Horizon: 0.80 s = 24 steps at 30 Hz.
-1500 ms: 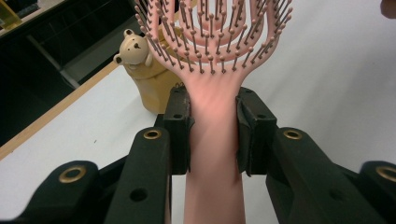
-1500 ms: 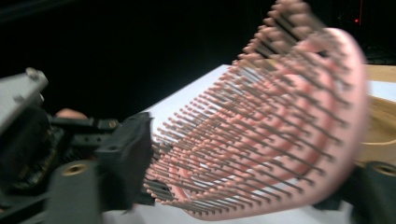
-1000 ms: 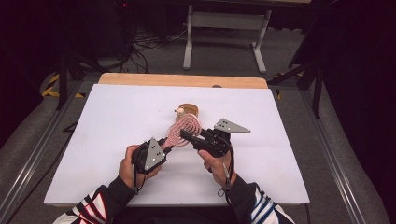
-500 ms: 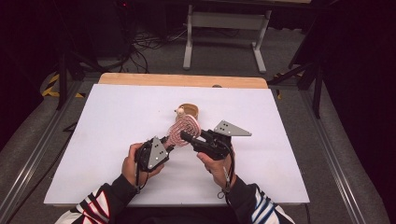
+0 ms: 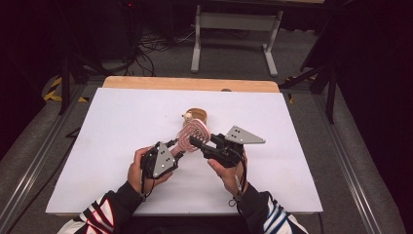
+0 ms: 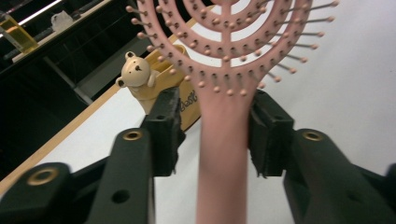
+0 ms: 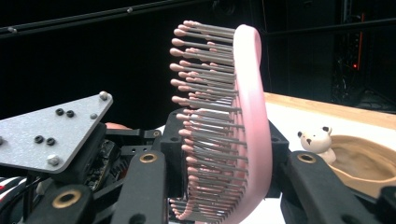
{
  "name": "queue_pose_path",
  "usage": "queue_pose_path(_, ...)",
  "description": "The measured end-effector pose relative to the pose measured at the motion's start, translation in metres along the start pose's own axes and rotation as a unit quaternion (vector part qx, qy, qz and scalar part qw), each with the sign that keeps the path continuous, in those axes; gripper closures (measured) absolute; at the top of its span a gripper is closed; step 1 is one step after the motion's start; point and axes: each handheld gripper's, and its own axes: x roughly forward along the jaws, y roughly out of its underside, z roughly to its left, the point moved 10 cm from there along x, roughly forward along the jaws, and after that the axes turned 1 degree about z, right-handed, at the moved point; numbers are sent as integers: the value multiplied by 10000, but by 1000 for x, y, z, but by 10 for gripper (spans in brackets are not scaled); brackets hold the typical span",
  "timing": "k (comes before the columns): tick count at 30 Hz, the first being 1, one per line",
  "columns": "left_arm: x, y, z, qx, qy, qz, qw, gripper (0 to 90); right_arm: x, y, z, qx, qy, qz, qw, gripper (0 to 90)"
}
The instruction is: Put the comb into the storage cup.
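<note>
At table centre: pink hairbrush (image 5: pixel 191 134), raised between both grippers. Left gripper (image 6: pixel 212 126) open, jaws flanking handle, untouching. Right gripper (image 7: pixel 224 154) closed on brush head. Bear-trimmed wooden dish (image 5: pixel 197 116) at twelve o'clock.

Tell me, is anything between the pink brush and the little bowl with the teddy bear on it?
Nothing visible. The pink plastic hairbrush is held up between the left gripper and right gripper, just in front of the tan bowl with the small bear figure; bare white table surrounds them.
</note>
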Motion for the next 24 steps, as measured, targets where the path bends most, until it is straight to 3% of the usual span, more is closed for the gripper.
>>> queue_pose_path(9,0,2,0,-93,156,0,9998,458,-2,-2,3,-244,-87,-60,9996,643)
queue_pose_path(15,0,3,0,-131,187,6,9997,387,-4,-4,2,-342,-27,-54,9994,644)
queue_pose_path(24,-8,5,1,-189,474,-138,9986,296,-11,-9,-2,-466,80,-88,9988,646)
